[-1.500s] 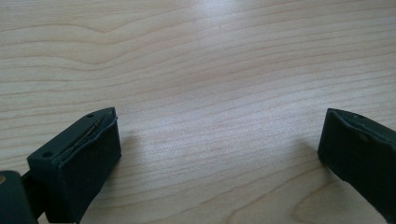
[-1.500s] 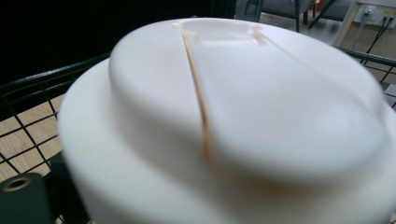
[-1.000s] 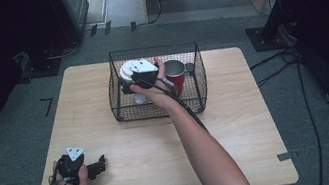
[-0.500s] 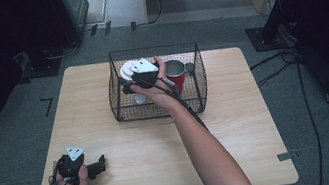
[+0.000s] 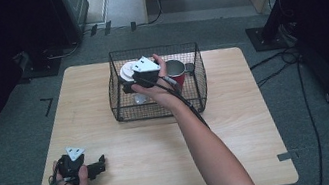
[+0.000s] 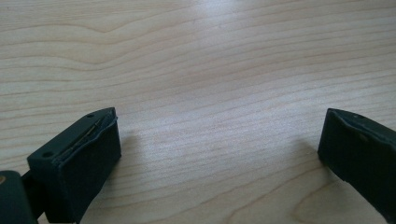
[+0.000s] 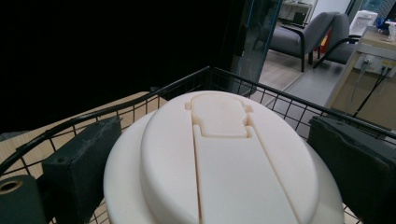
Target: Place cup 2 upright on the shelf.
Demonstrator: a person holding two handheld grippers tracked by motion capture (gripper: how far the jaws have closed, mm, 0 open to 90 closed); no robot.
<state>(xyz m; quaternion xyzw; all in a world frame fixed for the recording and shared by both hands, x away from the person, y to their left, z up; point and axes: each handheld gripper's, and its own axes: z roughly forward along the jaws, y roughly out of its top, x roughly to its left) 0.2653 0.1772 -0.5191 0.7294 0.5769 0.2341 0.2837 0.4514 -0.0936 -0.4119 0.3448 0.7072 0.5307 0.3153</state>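
Observation:
A black wire basket stands on the far middle of the wooden table. Inside it, my right gripper reaches in from the right, and its jaws sit against both sides of a round white lid. In the right gripper view the lid lies between the two pads, above the basket rim. A clear container under the lid is mostly hidden. A red cup with a metal inside stands just to the right. My left gripper rests on the table's front left, open, with nothing between its jaws.
The basket walls close in around the right gripper and hand. Bare wood stretches between the basket and the front edge. Dark equipment, cables and a grey floor surround the table.

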